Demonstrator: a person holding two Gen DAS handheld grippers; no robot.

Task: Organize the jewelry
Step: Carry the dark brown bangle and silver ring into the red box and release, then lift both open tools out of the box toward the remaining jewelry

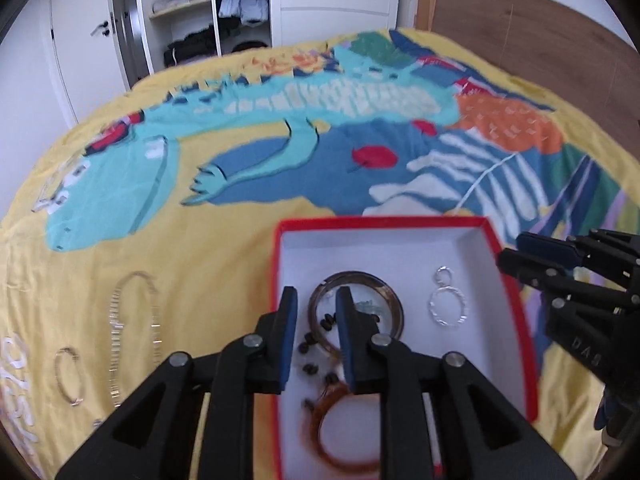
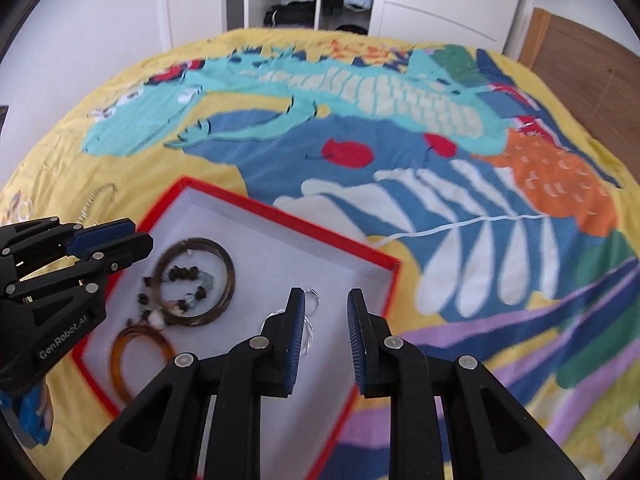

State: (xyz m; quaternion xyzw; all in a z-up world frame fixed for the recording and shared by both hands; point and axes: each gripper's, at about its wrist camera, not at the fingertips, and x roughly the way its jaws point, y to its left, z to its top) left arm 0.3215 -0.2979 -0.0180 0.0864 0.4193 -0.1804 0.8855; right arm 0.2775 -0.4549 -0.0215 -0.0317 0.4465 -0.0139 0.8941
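A red-rimmed box (image 1: pixel 516 304) with a white floor lies on the bedspread; it also shows in the right wrist view (image 2: pixel 280 212). In it lie a dark brown bangle (image 1: pixel 394 300), an amber bangle (image 1: pixel 320 428), dark beads (image 1: pixel 310 346) and a silver double-ring piece (image 1: pixel 446 304). My left gripper (image 1: pixel 316 308) is open and empty above the box's left side. My right gripper (image 2: pixel 326 308) is open and empty above the box's near right part, over the silver piece (image 2: pixel 312 296). A silver necklace (image 1: pixel 116 328) and a silver ring (image 1: pixel 68 376) lie on the bedspread left of the box.
The colourful yellow bedspread (image 1: pixel 224 264) covers the whole bed. A clear acrylic stand (image 1: pixel 64 184) sits at far left. A wooden headboard (image 1: pixel 532 40) is at the right, an open wardrobe (image 1: pixel 208 12) behind.
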